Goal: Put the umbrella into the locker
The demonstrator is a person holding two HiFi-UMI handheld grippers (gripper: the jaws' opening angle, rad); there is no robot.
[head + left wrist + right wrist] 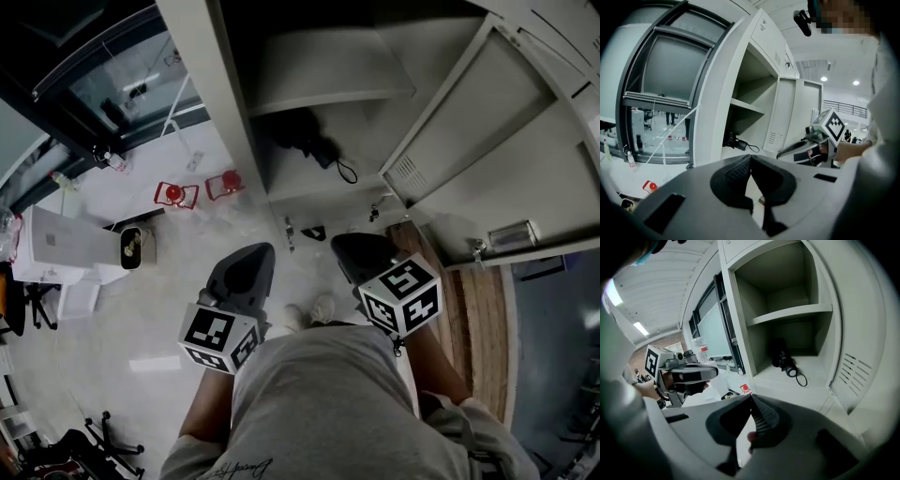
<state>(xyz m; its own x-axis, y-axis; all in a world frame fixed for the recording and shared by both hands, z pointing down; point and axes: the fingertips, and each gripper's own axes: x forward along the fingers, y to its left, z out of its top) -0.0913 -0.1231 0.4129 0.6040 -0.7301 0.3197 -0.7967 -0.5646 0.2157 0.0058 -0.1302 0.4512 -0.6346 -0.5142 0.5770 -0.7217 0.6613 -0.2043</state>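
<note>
A: Head view: umbrella (305,141) lies on the locker (208,94) floor under the shelf, far from both tools. Long axis slants far-left to near-right. Left gripper (246,272) and right gripper (361,255) are near; right looks slightly closer.
B: Jaws?
A: Left gripper view: jaws together, nothing held. Right gripper view: same, empty, with the umbrella far ahead and its strap loop toward us.
B: Obstacles?
A: None between. Door (487,141) stands open on the right.
</note>
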